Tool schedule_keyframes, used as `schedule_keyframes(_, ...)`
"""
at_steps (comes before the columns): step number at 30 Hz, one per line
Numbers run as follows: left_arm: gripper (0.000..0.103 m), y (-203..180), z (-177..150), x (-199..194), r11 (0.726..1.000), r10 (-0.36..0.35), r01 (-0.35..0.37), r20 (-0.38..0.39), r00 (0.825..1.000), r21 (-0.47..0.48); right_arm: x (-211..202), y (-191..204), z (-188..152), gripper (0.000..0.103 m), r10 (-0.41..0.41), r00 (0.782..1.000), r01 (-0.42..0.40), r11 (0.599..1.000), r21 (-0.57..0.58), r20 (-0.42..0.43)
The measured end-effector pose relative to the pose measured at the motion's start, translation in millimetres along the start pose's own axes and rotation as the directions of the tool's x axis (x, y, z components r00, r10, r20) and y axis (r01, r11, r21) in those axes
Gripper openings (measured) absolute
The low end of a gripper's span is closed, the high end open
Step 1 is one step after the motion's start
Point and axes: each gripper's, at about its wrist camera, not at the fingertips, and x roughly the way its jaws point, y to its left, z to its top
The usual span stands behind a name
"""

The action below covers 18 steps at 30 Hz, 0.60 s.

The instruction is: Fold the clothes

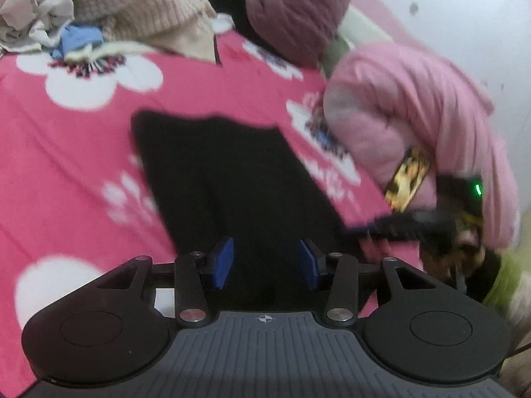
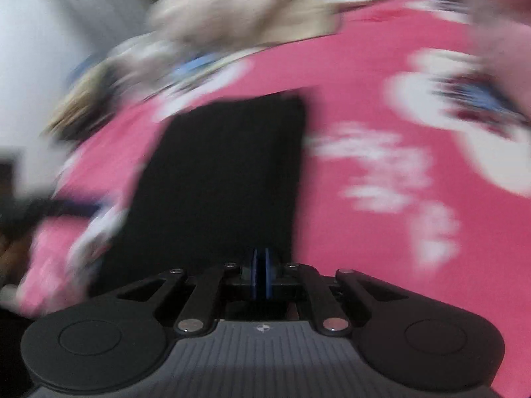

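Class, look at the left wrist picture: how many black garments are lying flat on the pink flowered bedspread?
1. The black garment lies flat on the bedspread, centre frame, ahead of the open left hand-held gripper. The clothes pile at the far edge may hide more.

We are seeing a pink bedsheet (image 1: 83,139) with white flowers lying spread out, a white wall (image 1: 464,16) standing behind it, and a pink sleeve (image 1: 415,116) reaching in at the right.
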Motion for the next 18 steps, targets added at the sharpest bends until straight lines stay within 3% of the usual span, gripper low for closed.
schedule_keyframes(3, 0.044, -7, -7, -10, 1.0, -0.011, 0.011, 0.008, 1.0, 0.004, -29, -6, 0, 0.009, -0.006, 0.993, -0.005, 0.995, 0.097, 0.121)
schedule_keyframes(4, 0.044, -10, -8, -13, 1.0, -0.022, 0.022, 0.012, 1.0, 0.012, -33, -1, -2, 0.009, 0.025, 0.992, -0.036, 0.996, 0.085, 0.126)
schedule_keyframes(8, 0.044, -22, -20, -1, 0.995, -0.05, 0.056, -0.073, 0.996, 0.08, -23, 37, -20, 0.01, 0.151, 0.988, -0.151, 0.988, -0.042, 0.009)
schedule_keyframes(10, 0.044, -27, -32, 7, 0.991, -0.039, 0.055, -0.127, 0.991, 0.123, -7, 43, -31, 0.004, 0.1, 0.993, -0.104, 0.992, -0.073, -0.055)
schedule_keyframes(11, 0.044, -29, -39, 11, 0.988, -0.025, 0.047, -0.15, 0.988, 0.149, -3, 37, -34, 0.0, 0.036, 0.998, -0.039, 0.997, -0.07, -0.051)
schedule_keyframes(14, 0.044, -28, -53, 16, 0.981, 0.035, 0.001, -0.18, 0.983, 0.196, -19, 8, -29, 0.0, -0.006, 0.998, -0.002, 0.992, 0.126, 0.063)
schedule_keyframes(15, 0.044, -27, -55, 15, 0.98, 0.036, 0.0, -0.177, 0.984, 0.197, -29, 14, -28, 0.007, -0.049, 0.993, 0.039, 0.995, 0.096, 0.111)
schedule_keyframes(16, 0.044, -26, -56, 14, 0.981, 0.033, 0.001, -0.172, 0.985, 0.196, -37, 20, -26, 0.007, -0.078, 0.986, 0.069, 0.995, 0.067, 0.15)
schedule_keyframes(18, 0.044, -24, -56, 14, 0.983, 0.026, 0.006, -0.171, 0.985, 0.186, -40, 31, -26, 0.007, 0.004, 0.991, -0.01, 0.999, 0.04, 0.137)
